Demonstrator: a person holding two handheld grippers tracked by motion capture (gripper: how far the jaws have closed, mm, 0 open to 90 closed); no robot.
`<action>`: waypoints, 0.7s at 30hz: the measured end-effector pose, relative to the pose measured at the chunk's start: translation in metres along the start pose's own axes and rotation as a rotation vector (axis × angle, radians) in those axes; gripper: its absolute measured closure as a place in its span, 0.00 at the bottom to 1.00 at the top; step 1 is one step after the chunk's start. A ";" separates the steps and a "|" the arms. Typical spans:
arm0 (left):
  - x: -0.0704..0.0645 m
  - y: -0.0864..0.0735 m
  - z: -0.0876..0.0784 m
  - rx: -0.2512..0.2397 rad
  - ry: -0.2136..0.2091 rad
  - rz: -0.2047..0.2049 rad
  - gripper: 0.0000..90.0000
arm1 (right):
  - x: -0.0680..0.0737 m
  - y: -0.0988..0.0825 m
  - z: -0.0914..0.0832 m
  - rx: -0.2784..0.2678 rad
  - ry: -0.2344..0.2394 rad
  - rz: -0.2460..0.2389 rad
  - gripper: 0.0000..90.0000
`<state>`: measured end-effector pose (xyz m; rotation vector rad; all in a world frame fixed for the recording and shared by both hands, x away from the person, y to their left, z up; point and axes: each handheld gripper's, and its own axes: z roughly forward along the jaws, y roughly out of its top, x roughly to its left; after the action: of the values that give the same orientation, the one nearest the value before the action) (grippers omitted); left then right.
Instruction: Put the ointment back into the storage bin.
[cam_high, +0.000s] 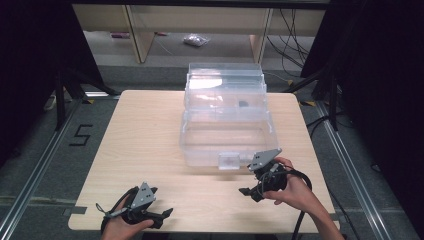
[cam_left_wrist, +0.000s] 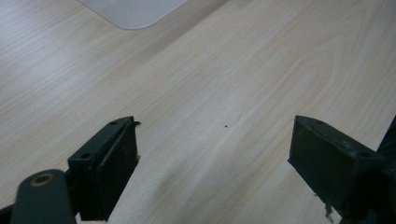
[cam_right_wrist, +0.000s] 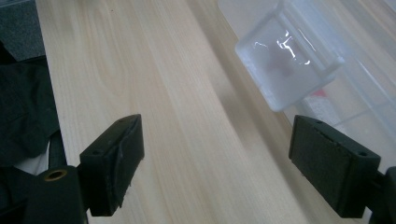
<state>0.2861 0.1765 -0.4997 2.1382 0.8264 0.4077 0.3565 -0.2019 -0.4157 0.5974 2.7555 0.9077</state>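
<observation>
Right tool (cam_right_wrist: 215, 158) — beside box latch (cam_right_wrist: 287, 70)

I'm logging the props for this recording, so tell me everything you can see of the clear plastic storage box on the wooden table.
The clear plastic storage box is rectangular and see-through, with rounded corners. It stands upright near the far middle of the light wooden table, its lid tipped up at the back. A small clear latch tab hangs from its front wall. Something small and dark lies inside toward the back; what it is cannot be told. The right gripper hovers just in front of the latch, jaws open, not touching the box.
</observation>
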 end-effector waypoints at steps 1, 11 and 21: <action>0.000 0.000 0.000 0.000 0.000 0.001 0.17 | 0.000 0.000 0.000 0.000 -0.001 -0.023 0.21; 0.000 0.000 0.000 0.000 0.002 0.002 0.17 | 0.004 -0.006 0.009 -0.008 -0.002 -0.001 0.21; 0.001 0.000 -0.001 0.008 0.005 0.021 0.17 | 0.009 -0.015 0.015 -0.027 -0.005 0.000 0.21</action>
<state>0.2866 0.1773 -0.4991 2.1560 0.8103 0.4209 0.3480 -0.2015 -0.4369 0.5936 2.7345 0.9400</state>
